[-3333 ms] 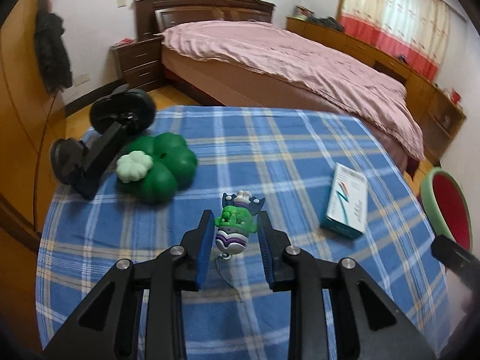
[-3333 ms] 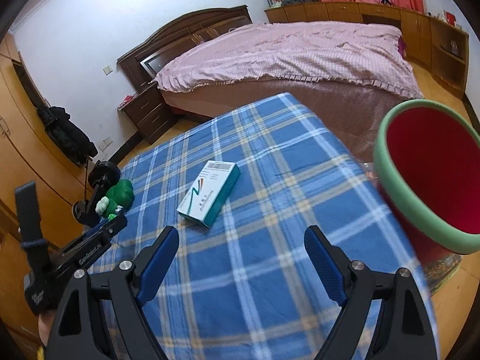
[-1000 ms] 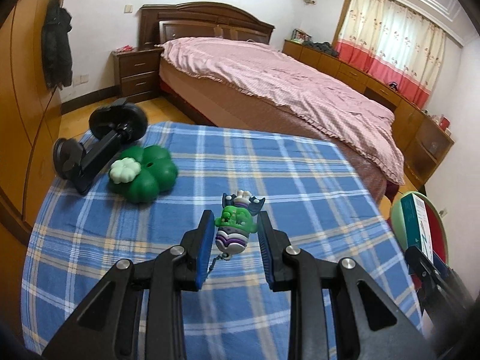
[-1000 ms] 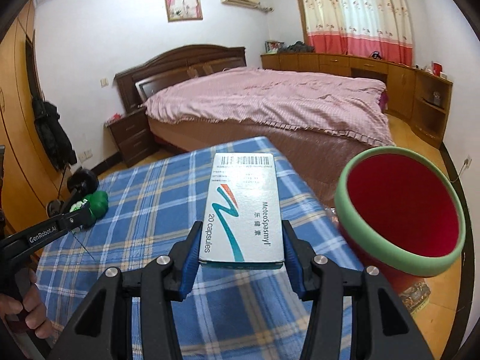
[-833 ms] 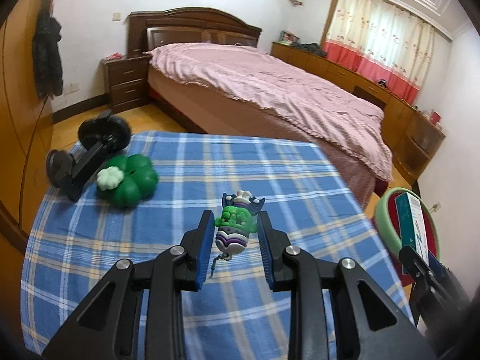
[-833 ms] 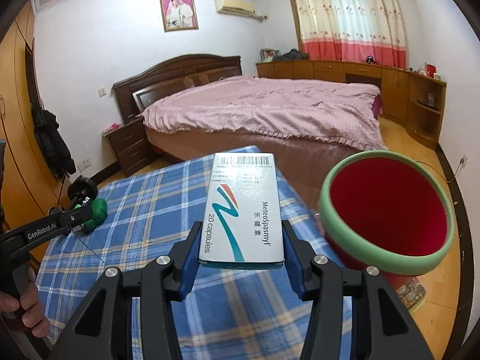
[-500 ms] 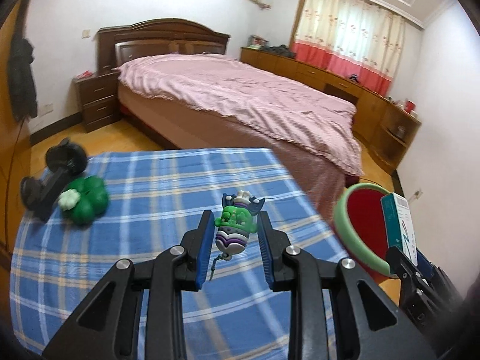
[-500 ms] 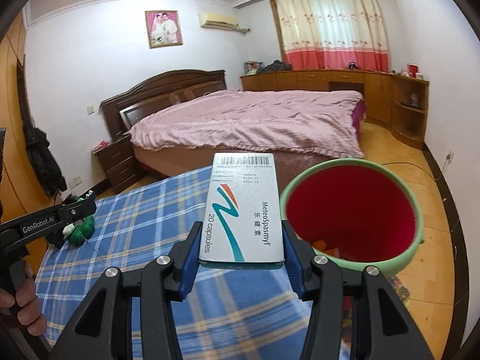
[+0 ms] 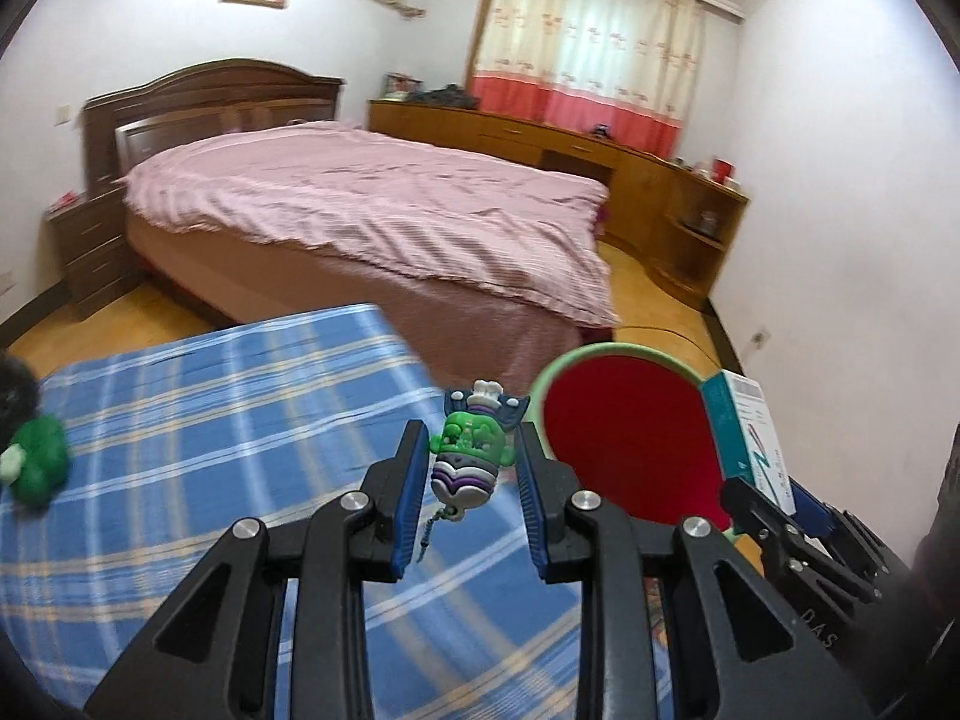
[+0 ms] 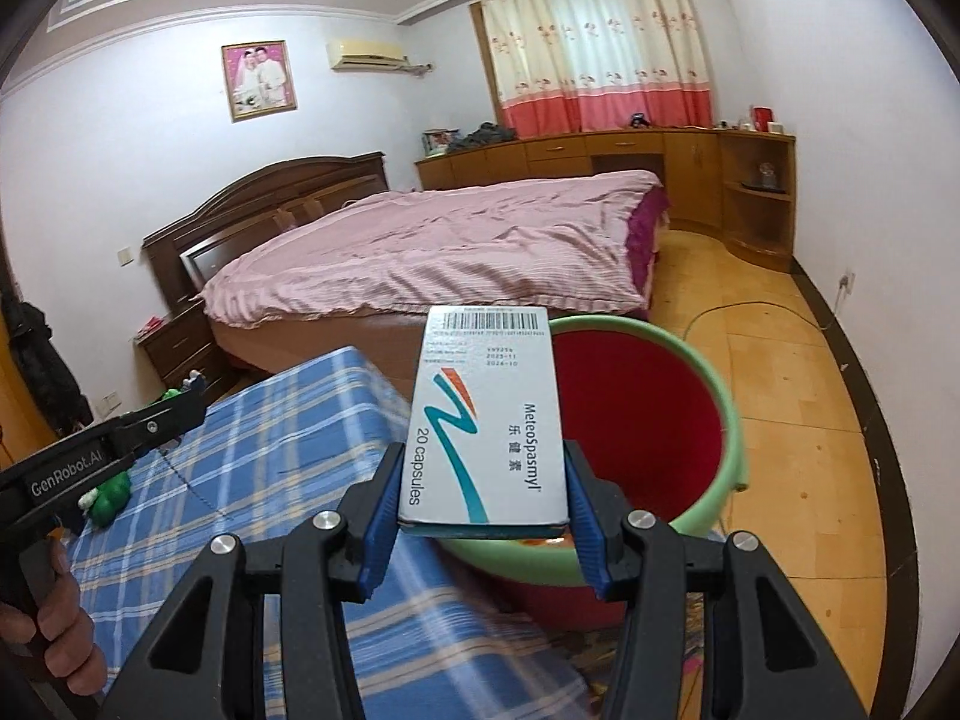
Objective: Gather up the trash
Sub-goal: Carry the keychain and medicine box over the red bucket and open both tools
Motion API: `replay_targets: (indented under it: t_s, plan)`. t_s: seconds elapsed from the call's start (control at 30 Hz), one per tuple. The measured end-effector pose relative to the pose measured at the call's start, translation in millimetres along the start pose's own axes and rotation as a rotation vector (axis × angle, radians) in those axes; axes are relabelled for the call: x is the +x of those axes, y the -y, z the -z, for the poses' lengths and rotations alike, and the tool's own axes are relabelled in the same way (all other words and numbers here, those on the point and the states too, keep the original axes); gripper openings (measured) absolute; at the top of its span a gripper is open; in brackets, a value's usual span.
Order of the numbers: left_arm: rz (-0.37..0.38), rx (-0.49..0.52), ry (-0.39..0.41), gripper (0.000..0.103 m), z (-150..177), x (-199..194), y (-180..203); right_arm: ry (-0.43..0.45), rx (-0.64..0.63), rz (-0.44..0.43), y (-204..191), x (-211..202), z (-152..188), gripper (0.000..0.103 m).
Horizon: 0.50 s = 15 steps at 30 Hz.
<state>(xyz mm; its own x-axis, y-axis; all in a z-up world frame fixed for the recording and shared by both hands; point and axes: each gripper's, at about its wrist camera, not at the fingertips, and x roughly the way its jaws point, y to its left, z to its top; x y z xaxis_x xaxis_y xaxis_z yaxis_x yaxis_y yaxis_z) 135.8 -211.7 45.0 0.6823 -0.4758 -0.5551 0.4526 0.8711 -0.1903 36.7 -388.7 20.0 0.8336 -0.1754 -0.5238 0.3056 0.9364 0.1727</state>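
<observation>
We take the bin (image 10: 729, 420) as our landmark: a round tub with a pale green rim and a deep red inside, standing on the wooden floor just past the end of the table (image 10: 288, 420) with its blue checked cloth.

Our right gripper (image 10: 483, 531) is pinching the medicine box (image 10: 489, 414) by its long sides, the blue pads pressed flat against the card. The box is white with a teal edge, a teal and orange swoosh, a barcode at the far end and the words "MeteoSpasmyl" and "20 capsules" on its face. It is held over the near rim of the bin, its far end reaching above the red opening.

Our left gripper (image 9: 470, 474) is closed on a small rubbery charm (image 9: 474, 450), a green cartoon figure with a purple and white striped base, a navy top and a short cord hanging down. It hangs above the table's end, just left of the bin (image 9: 636, 438).

Far from the bin, at the table's other end, lies a green clover-shaped toy (image 9: 36, 462).
</observation>
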Motion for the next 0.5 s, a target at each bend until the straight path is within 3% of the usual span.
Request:
replay_targets:
  t_s: [0.5]
  plan:
    - [0.116,0.082,-0.1,0.029,3,86,76,-0.043,0.071,0.047,67,34,-5,0.053]
